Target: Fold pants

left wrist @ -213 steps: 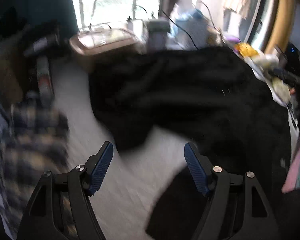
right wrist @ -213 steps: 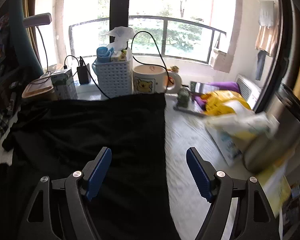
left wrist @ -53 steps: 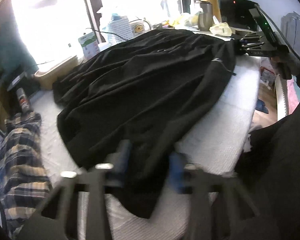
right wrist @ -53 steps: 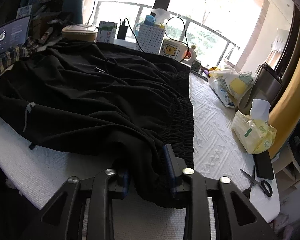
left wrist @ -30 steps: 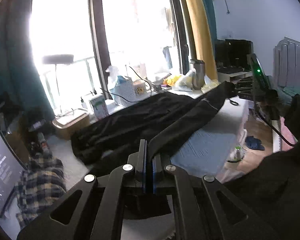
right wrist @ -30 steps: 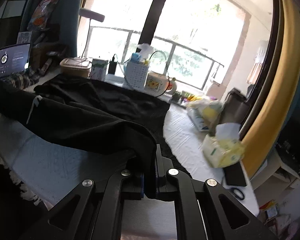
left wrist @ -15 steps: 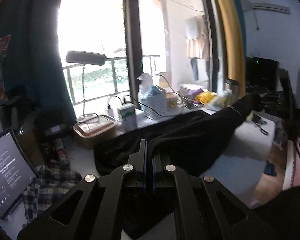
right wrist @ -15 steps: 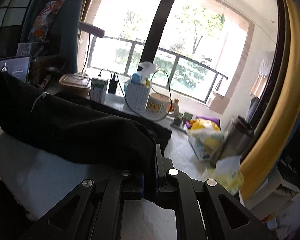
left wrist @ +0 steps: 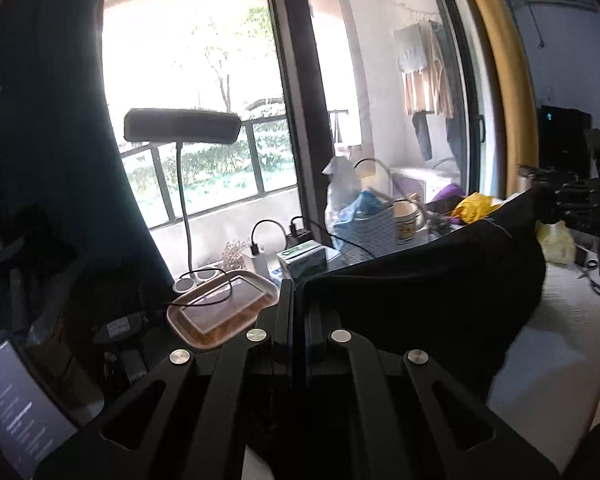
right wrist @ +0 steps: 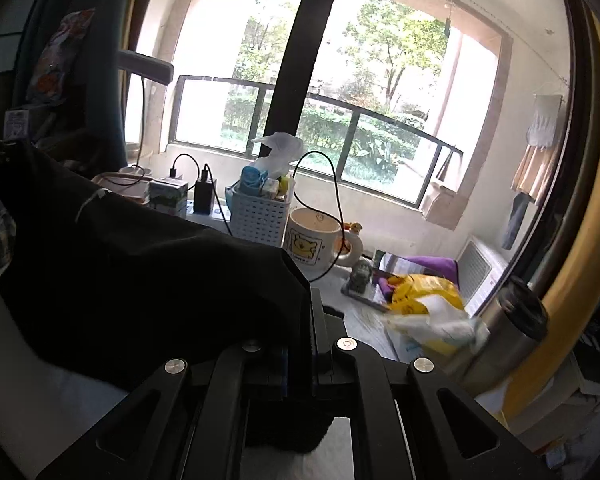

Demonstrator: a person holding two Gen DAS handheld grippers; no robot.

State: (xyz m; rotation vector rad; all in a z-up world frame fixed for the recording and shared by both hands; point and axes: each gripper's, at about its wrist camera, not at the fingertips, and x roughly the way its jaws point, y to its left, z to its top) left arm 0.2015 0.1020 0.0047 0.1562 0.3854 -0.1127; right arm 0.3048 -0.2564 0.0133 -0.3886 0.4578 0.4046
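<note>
The black pants [left wrist: 428, 284] hang stretched in the air between my two grippers, above the white table cover [left wrist: 556, 344]. My left gripper [left wrist: 298, 304] is shut on one end of the fabric. My right gripper [right wrist: 306, 316] is shut on the other end, and the pants [right wrist: 140, 272] sag away to its left. The right gripper also shows far right in the left wrist view [left wrist: 572, 200], holding the cloth's far end. The lower part of the pants is hidden behind the gripper bodies.
Along the window sill stand a desk lamp [left wrist: 182, 126], a brown lidded tray [left wrist: 220, 310], a white basket [right wrist: 260, 216], a bear mug [right wrist: 312, 242], chargers and cables. A steel tumbler [right wrist: 516, 328], yellow bags [right wrist: 424, 288] and scissors [left wrist: 592, 280] lie right. A tablet [left wrist: 16, 404] sits left.
Both grippers have lifted the pants higher and carried them toward the window; the sill objects look nearer and the cloth now hangs clear of the table.
</note>
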